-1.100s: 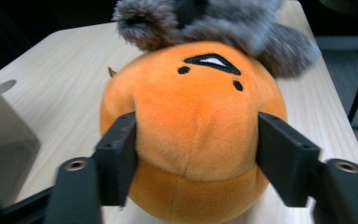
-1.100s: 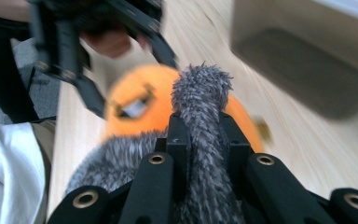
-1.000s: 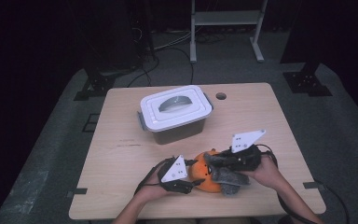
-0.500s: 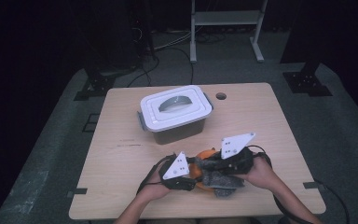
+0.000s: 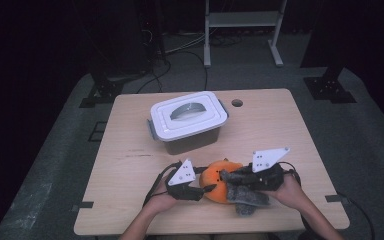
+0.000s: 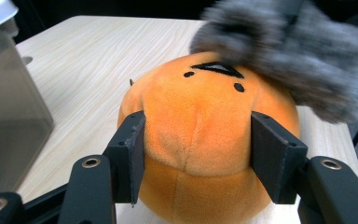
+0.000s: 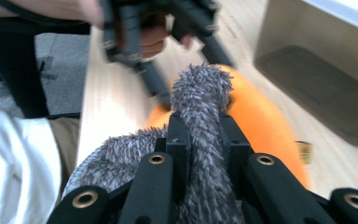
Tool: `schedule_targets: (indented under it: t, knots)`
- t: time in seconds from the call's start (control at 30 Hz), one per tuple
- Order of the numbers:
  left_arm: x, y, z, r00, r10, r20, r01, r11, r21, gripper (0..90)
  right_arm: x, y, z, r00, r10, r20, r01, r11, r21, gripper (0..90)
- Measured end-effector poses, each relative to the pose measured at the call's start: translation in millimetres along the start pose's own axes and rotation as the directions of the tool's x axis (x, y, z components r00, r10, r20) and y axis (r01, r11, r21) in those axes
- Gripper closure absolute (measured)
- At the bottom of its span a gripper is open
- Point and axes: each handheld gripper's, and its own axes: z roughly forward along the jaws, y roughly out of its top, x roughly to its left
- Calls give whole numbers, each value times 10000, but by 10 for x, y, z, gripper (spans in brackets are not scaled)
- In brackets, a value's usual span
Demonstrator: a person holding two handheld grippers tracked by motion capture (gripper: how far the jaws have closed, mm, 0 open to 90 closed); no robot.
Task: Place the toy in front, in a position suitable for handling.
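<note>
An orange plush ball [image 5: 219, 176] with a small black face sits near the table's front edge. My left gripper [image 5: 208, 189] is shut on it from the left, and the pads press into the sides of the plush ball [image 6: 200, 121]. My right gripper [image 5: 226, 177] comes in from the right, shut on a grey fuzzy cloth [image 5: 246, 194]. The cloth [image 6: 289, 51] lies against the plush's top right. In the right gripper view the cloth [image 7: 200, 93] is pinched between the jaws of the right gripper [image 7: 200, 128], with the plush [image 7: 261, 121] just beyond it.
A clear box with a white handled lid [image 5: 187, 117] stands closed at the middle back of the wooden table [image 5: 280, 125]. Its wall [image 6: 9, 93] is close to the plush's left. A round hole [image 5: 237, 103] is in the tabletop behind the box.
My right gripper slid left across the plush with the cloth, then back a little to the right. The left gripper and the plush kept still.
</note>
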Motion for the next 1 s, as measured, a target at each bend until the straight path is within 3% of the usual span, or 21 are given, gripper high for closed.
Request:
schedule_targets:
  t: [0.1,0.27,0.37,0.47,0.57,0.63,0.83,1.0]
  knots:
    - [43,-36,-17,9995,-331,-12,331,9995,-19,400,63,-67,24,9999,-122,-56,123,9998,169,775]
    - [65,-59,-18,9990,-442,0,442,9990,-31,398,-9,-246,-33,9992,394,81,-396,9987,313,776]
    - [73,-73,-17,9989,-465,17,465,9989,65,399,-44,-255,-78,9976,645,262,-646,9979,59,776]
    - [82,-85,-29,9987,-501,-72,501,9987,106,396,-20,-148,-31,9991,385,185,-383,9992,-109,776]
    - [99,-115,-53,9983,-561,-154,563,9983,178,393,5,-99,52,10000,64,52,-64,10000,63,775]
    - [115,-139,-65,9980,-614,-143,616,9980,149,390,9,-132,58,9998,164,-72,-164,9999,33,775]
    - [93,-163,-74,10000,58,-16,-58,9998,166,382,-28,-330,-74,9961,880,21,-880,9960,-126,774]
    - [78,-179,-81,9994,279,225,-280,9996,45,364,-186,-281,-137,9905,1311,409,-1287,9900,-569,772]
